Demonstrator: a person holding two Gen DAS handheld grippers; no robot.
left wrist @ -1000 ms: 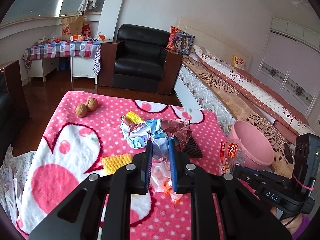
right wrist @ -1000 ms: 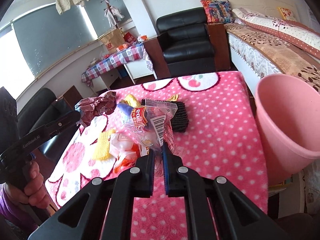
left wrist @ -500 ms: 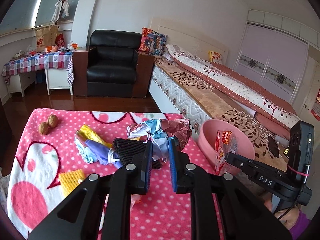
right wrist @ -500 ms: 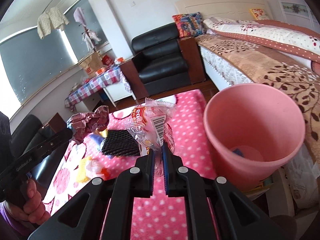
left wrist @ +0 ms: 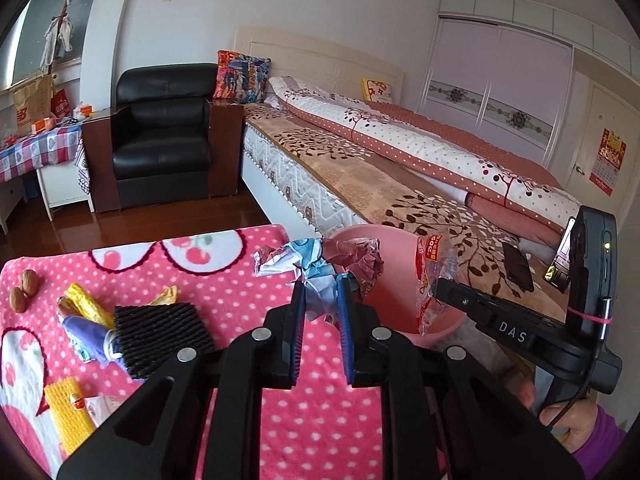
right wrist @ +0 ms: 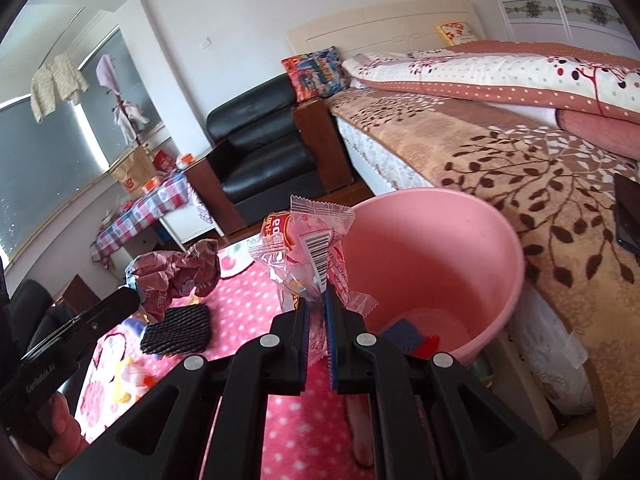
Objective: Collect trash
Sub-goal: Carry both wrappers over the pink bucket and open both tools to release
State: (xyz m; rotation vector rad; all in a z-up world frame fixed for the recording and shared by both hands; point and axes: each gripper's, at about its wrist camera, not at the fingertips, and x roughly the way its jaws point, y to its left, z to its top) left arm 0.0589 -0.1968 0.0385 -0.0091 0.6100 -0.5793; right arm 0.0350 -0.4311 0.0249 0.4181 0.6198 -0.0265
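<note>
Both claws nearer bucket [right wrist: 436, 264], wrappers gripped

Left hand-held gripper [left wrist: 321, 292] pinches crumpled wrappers [left wrist: 320, 260] (multicoloured).

Pinks, browns and polka dots

The blanket [left wrist: 248, 276] is hot pink with white dots and cherry motifs; the bucket [right wrist: 460, 240] is plain pale pink. The crumpled wrapper [left wrist: 352, 254] shows maroon, white and light blue, the clear snack packet [right wrist: 308, 240] red print and a black barcode. The ridged pad [left wrist: 160, 332] is black, the armchair [left wrist: 160, 128] glossy black, the bedspread [right wrist: 500, 152] tan with brown leaves.
</note>
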